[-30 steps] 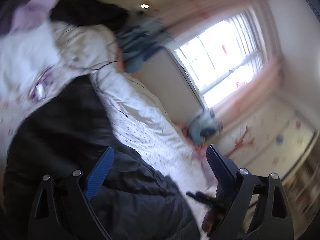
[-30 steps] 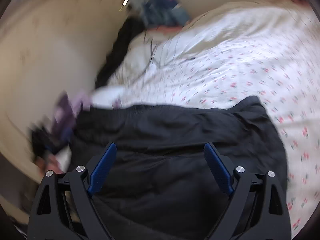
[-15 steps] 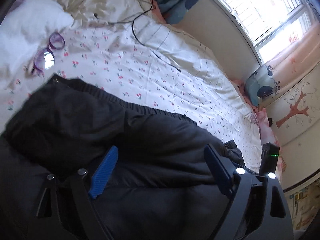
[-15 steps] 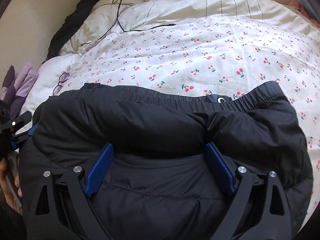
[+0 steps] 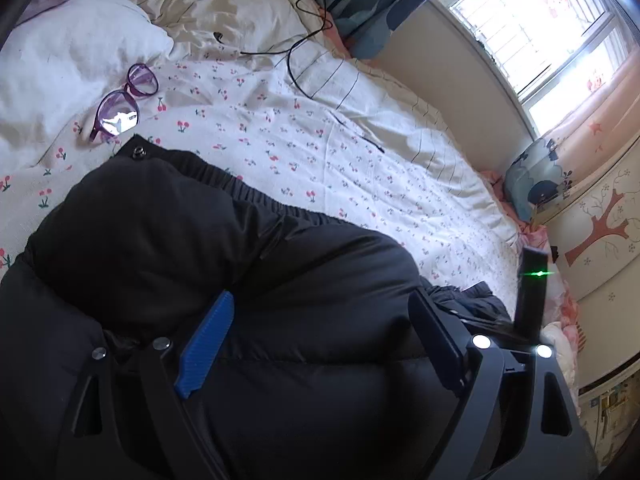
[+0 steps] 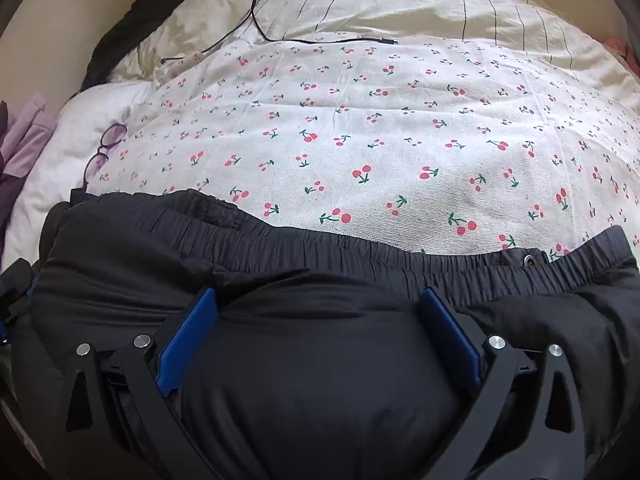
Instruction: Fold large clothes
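Two grippers are hovering over black padded trousers (image 6: 320,360) lying on the cherry-print bedsheet (image 6: 360,128): left gripper (image 5: 324,300) spread, gripping nothing; right gripper (image 6: 320,296) opening, puffy fabric between its jaws. Farther, purple glasses (image 5: 120,104) are lying.

- Purple glasses (image 5: 120,98) on cherry-print sheet (image 5: 320,152), beside white pillow (image 5: 60,60).
- Black cable (image 5: 304,68) trailing across striped duvet (image 6: 440,12).
- Blue cushion (image 5: 536,178) under bright window (image 5: 532,28).
- Tree-pattern wall (image 5: 600,232).
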`<state>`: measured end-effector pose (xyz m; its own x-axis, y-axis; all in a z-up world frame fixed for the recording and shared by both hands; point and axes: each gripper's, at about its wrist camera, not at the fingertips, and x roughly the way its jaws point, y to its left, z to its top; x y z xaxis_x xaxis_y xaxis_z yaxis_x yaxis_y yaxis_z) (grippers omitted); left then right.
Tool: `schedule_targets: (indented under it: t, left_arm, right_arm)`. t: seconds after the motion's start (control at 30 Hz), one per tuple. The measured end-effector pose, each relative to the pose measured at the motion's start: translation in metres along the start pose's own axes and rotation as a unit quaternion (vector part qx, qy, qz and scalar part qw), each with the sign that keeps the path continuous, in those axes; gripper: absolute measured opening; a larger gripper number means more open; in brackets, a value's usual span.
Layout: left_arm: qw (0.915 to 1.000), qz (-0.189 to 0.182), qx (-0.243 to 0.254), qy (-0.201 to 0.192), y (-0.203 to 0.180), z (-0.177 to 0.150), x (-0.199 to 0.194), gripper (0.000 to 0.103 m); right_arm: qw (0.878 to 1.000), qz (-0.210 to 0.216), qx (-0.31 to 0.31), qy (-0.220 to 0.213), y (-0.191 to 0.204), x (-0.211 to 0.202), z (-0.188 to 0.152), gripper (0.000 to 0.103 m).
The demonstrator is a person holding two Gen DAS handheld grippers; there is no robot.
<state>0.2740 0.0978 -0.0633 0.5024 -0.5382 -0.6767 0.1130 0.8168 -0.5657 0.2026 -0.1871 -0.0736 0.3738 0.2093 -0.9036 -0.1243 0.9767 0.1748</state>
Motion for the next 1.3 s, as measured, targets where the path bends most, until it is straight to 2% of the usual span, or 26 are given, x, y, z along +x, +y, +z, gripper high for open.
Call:
schedule_targets:
  t: [0.1, 0.17, 0.2, 0.27, 0.37, 0.4, 0.43, 0.5, 0.57, 0.63, 0.67, 0.8, 0.83, 0.87, 0.93, 0.97, 1.0, 1.07, 1.13, 1.23, 1.3]
  left_arm:
    - [0.9999, 0.002, 0.000, -0.010, -0.004, -0.004, -0.014, 0.085]
    - [0.9992, 0.001, 0.004, -0.040, -0.008, -0.005, -0.040, 0.085]
    - [0.9987, 0.004, 0.005, -0.051, -0.009, -0.004, -0.049, 0.085]
    - [0.9963, 0.014, -0.002, -0.085, -0.002, -0.004, -0.070, 0.086]
    - [0.9950, 0.018, -0.041, -0.090, 0.024, -0.009, -0.070, 0.088]
    - [0.9951, 0.017, -0.050, -0.083, 0.034, -0.011, -0.063, 0.088]
    - [0.9960, 0.012, -0.052, -0.071, 0.044, -0.015, -0.051, 0.088]
    - [0.9973, 0.018, -0.039, -0.059, 0.048, -0.020, -0.037, 0.088]
    - [0.9976, 0.031, -0.026, -0.057, 0.044, -0.020, -0.034, 0.088]
    - [0.9969, 0.037, -0.032, -0.062, 0.041, -0.019, -0.043, 0.087]
    - [0.9962, 0.036, -0.037, -0.070, 0.038, -0.019, -0.053, 0.087]
    - [0.9932, 0.027, -0.007, -0.113, 0.016, -0.028, -0.095, 0.088]
    - [0.9925, 0.030, 0.001, -0.119, 0.014, -0.033, -0.100, 0.088]
    - [0.9927, 0.032, 0.002, -0.116, 0.016, -0.036, -0.098, 0.088]
    - [0.9960, 0.032, -0.018, -0.081, 0.034, -0.042, -0.077, 0.088]
    - [0.9967, 0.027, -0.022, -0.074, 0.041, -0.045, -0.069, 0.088]
    - [0.9968, 0.022, -0.021, -0.073, 0.044, -0.047, -0.065, 0.088]
    - [0.9963, 0.034, -0.017, -0.076, 0.041, -0.047, -0.068, 0.088]
    - [0.9936, 0.046, -0.016, -0.102, 0.030, -0.047, -0.083, 0.088]
    - [0.9871, 0.031, 0.019, -0.156, -0.003, -0.045, -0.109, 0.088]
    - [0.9848, 0.011, 0.047, -0.167, -0.029, -0.044, -0.111, 0.088]
  right_arm:
    - [1.000, 0.013, 0.018, -0.003, -0.012, -0.027, -0.002, 0.096]
    - [0.999, 0.015, 0.031, -0.037, -0.021, -0.057, -0.006, 0.096]
    - [0.997, 0.004, 0.037, -0.061, -0.033, -0.079, -0.013, 0.096]
    - [0.995, -0.019, 0.051, -0.084, -0.050, -0.099, -0.025, 0.096]
    - [0.991, -0.052, 0.091, -0.087, -0.096, -0.095, -0.050, 0.096]
    - [0.989, -0.046, 0.112, -0.084, -0.112, -0.085, -0.059, 0.096]
    - [0.986, -0.021, 0.138, -0.087, -0.127, -0.074, -0.069, 0.096]
    - [0.980, 0.013, 0.163, -0.110, -0.137, -0.067, -0.080, 0.096]
    - [0.983, -0.003, 0.149, -0.104, -0.131, -0.065, -0.078, 0.096]
    - [0.987, 0.000, 0.134, -0.090, -0.128, -0.074, -0.076, 0.096]
    - [0.986, 0.005, 0.134, -0.097, -0.128, -0.084, -0.078, 0.096]
    - [0.975, -0.016, 0.135, -0.175, -0.130, -0.147, -0.109, 0.096]
    - [0.973, -0.021, 0.138, -0.182, -0.132, -0.153, -0.117, 0.096]
    - [0.972, -0.026, 0.143, -0.186, -0.135, -0.154, -0.127, 0.096]
    - [0.971, -0.020, 0.169, -0.169, -0.150, -0.130, -0.149, 0.096]
    - [0.971, 0.000, 0.180, -0.158, -0.156, -0.117, -0.157, 0.096]
    - [0.966, 0.032, 0.198, -0.166, -0.164, -0.110, -0.164, 0.096]
    - [0.966, 0.021, 0.198, -0.163, -0.164, -0.114, -0.159, 0.096]
    - [0.971, -0.012, 0.172, -0.168, -0.151, -0.130, -0.152, 0.096]
    - [0.970, -0.039, 0.095, -0.219, -0.107, -0.175, -0.134, 0.096]
    - [0.972, -0.035, 0.052, -0.228, -0.078, -0.190, -0.116, 0.096]
